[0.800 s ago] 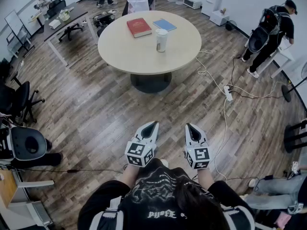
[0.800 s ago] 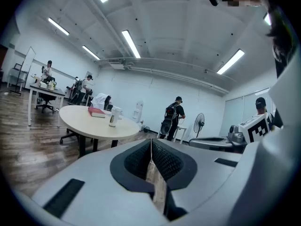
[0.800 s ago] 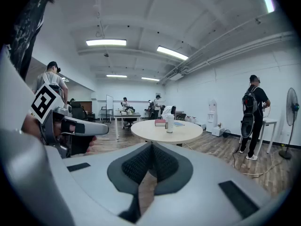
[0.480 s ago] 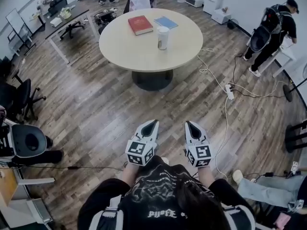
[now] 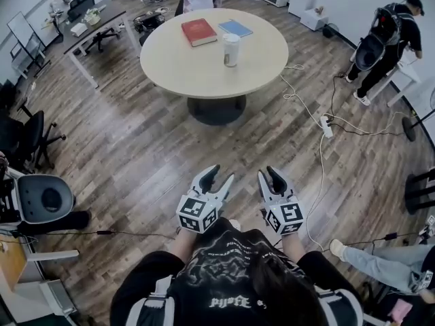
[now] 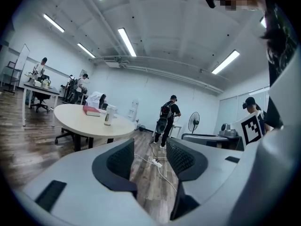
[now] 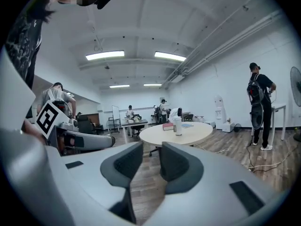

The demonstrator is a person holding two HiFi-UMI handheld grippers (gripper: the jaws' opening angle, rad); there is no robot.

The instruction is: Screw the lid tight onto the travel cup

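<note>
Pale wooden round table (image 5: 170,66) stands at twelve o'clock, well apart from the left gripper (image 5: 216,176) and right gripper (image 5: 270,175). Both grippers have jaws parted and hold nothing. The red book (image 5: 199,32) lies at ten o'clock of the travel cup (image 5: 231,49), which is upright on the table.

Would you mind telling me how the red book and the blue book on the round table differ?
The red book looks thick, with a pale page edge showing; the blue book looks thin and flat. In the head view the red book lies left of the blue book. Both lie flat on the round table, beyond the travel cup.
</note>
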